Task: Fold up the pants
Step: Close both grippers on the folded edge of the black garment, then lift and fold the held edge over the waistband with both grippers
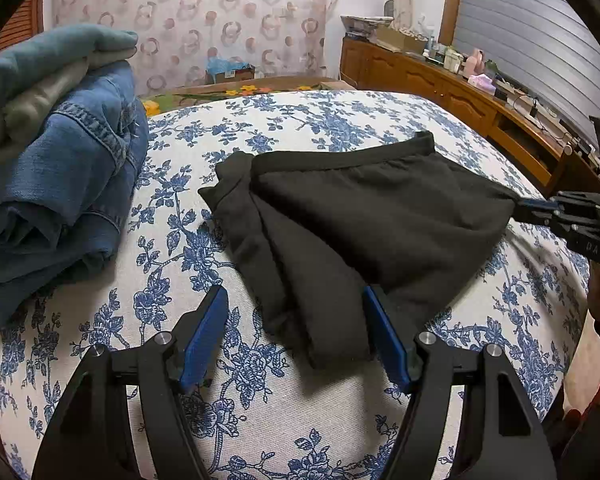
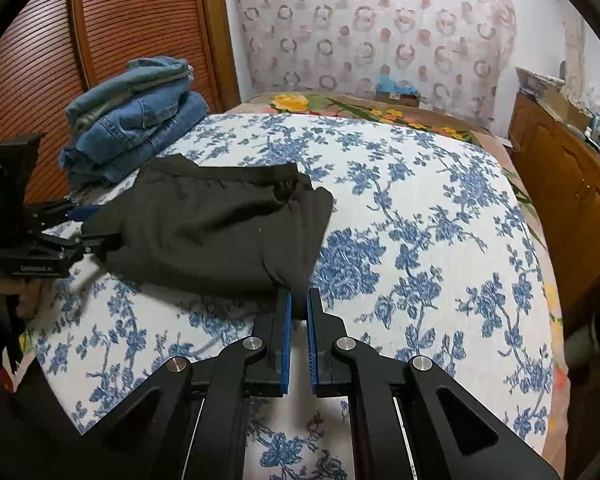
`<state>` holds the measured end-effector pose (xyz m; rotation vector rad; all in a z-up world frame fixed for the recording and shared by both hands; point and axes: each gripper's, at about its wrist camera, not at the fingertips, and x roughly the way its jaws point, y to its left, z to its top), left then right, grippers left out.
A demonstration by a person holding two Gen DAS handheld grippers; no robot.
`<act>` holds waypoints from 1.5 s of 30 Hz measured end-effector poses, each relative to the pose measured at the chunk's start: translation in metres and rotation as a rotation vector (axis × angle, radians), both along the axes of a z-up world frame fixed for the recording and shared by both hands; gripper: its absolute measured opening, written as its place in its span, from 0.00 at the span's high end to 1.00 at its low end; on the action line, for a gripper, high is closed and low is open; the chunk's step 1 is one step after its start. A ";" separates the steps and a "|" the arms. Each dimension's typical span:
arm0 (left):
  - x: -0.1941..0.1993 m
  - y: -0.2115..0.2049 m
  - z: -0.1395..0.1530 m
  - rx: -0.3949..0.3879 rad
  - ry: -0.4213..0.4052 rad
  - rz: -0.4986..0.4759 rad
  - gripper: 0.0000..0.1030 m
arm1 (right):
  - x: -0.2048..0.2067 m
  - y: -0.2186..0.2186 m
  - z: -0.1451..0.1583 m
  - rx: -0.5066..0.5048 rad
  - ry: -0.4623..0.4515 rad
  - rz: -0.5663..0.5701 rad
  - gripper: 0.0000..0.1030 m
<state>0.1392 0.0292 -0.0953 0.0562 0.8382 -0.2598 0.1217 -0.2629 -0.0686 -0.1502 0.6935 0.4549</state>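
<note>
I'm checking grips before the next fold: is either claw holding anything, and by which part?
The right claw is shut on a corner of the black pants. The left claw is open around the pants' near edge, gripping nothing.

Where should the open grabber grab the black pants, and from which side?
Grab the near narrow end of the black pants. It already lies between the open fingers of the left gripper, with its layers stacked flat. Come in from the near side, low along the bed. The right gripper already pinches the opposite corner.
</note>
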 end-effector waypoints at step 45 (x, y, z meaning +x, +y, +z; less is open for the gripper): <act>-0.098 -0.015 0.024 -0.115 -0.025 -0.095 0.83 | -0.079 -0.050 0.008 0.262 0.076 0.033 0.95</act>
